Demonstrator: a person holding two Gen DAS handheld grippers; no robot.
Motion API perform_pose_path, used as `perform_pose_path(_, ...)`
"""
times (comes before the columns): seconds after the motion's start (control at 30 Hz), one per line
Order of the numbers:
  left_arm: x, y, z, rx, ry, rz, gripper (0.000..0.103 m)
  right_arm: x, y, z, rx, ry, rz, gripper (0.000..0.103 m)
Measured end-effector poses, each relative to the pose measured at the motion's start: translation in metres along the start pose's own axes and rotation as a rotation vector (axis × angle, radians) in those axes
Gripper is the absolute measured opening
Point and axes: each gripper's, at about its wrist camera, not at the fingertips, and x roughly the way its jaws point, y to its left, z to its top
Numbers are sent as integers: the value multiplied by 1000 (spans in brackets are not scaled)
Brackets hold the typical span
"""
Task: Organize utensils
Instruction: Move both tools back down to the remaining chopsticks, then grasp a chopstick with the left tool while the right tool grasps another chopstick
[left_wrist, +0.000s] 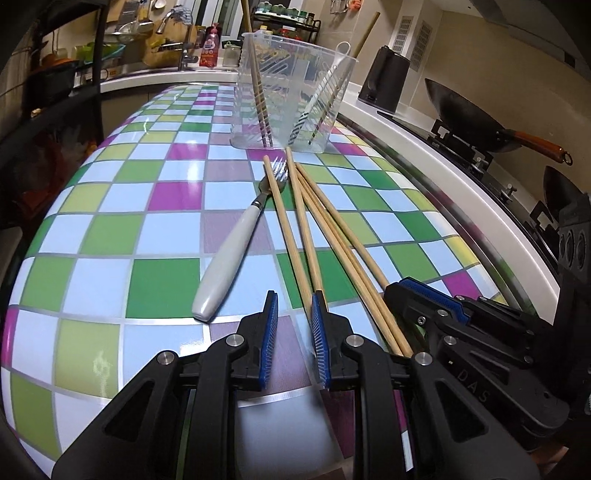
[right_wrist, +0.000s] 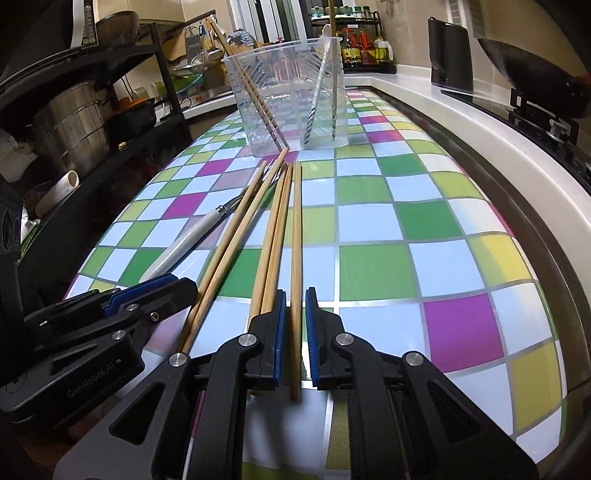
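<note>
Most of the sorting is yet to do, by the look of it: a clear plastic cup (right_wrist: 288, 99) stands toward the far end of the checkered table (right_wrist: 424, 229), already holding a few chopsticks and a white spoon (right_wrist: 322, 70) leaning against its walls, while five loose chopsticks (left_wrist: 314, 229) and a white-handled fork (left_wrist: 236, 243) lie fanned out on the tabletop just in front of it, tips toward the cup and butts toward the near edge.

The right gripper (right_wrist: 295, 295) is down at the near ends of the sticks, jaws parted, with one chopstick (right_wrist: 296, 258) lying in the gap; neither pad looks pressed on it yet, so I'd call it released. The pair next to it runs under or against the left pad.

The left gripper (left_wrist: 294, 299) hovers just beside, also unclenched and empty, a chopstick running along the outside of its right finger.

So the step in hand looks like picking up that single stick. The next move calls for closing squarely without catching the neighbouring pair, lifting the butt, then tipping it upright into the cup
</note>
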Motion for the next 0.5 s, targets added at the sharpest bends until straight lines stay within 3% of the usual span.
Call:
perform_pose_path(0.33, 4, -17, -1, 74, 8, 31, 19, -1, -1, -1, -23, -4, -10, 6)
perform_pose_path(0.5, 4, -15, 0, 99, 2, 108, 8, -2, -4, -1, -11, -10, -44, 6)
